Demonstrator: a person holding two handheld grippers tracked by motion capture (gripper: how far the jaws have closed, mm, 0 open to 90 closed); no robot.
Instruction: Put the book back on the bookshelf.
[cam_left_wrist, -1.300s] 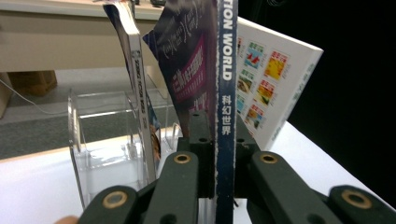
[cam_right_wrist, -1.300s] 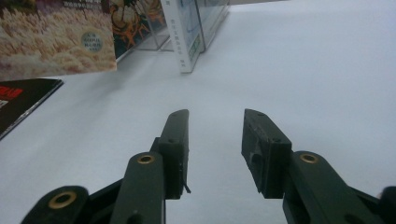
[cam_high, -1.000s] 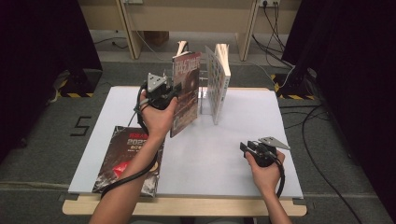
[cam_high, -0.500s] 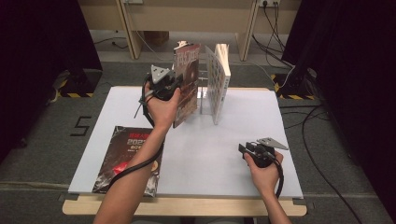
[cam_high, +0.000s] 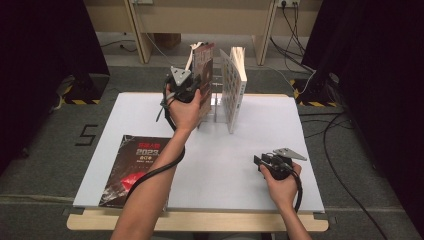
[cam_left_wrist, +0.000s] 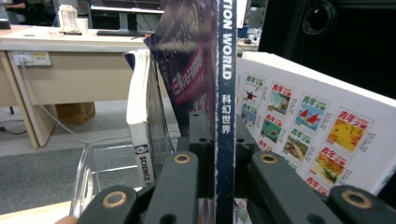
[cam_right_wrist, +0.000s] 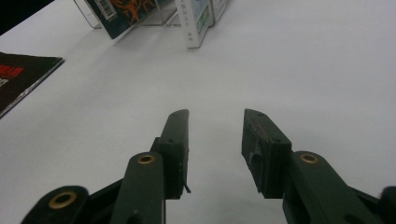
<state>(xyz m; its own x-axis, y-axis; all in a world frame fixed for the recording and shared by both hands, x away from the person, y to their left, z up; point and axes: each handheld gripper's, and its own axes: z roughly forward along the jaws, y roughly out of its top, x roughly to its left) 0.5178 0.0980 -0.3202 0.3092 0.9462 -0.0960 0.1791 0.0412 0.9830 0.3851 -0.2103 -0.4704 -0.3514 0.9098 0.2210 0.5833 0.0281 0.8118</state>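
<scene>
Left gripper (cam_left_wrist: 218, 154) clamps magazine (cam_left_wrist: 226, 93) in clear rack (cam_high: 218, 107), beside 2 books.

The spine of the magazine (cam_left_wrist: 226, 93) clamped in your left gripper (cam_left_wrist: 219, 154) reads "…TION WORLD" above the Chinese characters "科幻世界". A thicker volume (cam_left_wrist: 142, 135) beside it shows "SCIENCE" low on its spine. The white book (cam_left_wrist: 313, 126) repeats "青年文摘" on small cover pictures. The dark magazine (cam_high: 135, 167) lying flat reads "2023". The floor mark (cam_high: 88, 135) is a "5".
</scene>
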